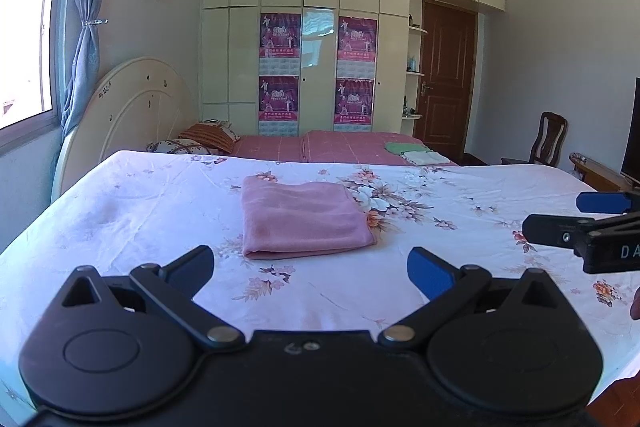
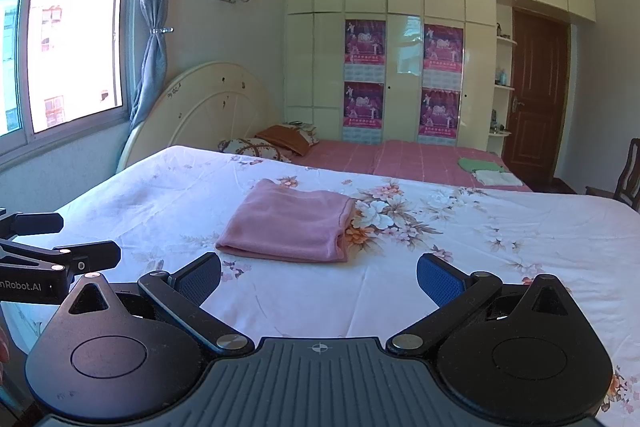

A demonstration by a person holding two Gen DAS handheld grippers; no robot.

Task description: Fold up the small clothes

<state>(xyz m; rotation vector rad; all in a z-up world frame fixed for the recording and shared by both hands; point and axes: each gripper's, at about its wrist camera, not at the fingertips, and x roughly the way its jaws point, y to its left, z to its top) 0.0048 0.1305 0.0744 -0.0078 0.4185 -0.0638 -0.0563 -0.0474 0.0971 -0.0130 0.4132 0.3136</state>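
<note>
The pink cloth lies folded in the middle of the flowery bed sheet. The left tongs and right tongs gape wide, holding nothing. Next, smooth it flat.

Pink garment — soft, fleecy-looking cloth, already folded into a compact, roughly rectangular pad of several layers. Lies flat on the floral bedsheet, near the middle of the bed. Near edge is a rounded fold; layered open edges show at the right side. Top surface mostly smooth, with faint creases. The right side sits just beside, partly touching, the big printed flower cluster. Farther back on the pink bed — a small green piece and a white piece, both folded flat, touching each other.
</note>
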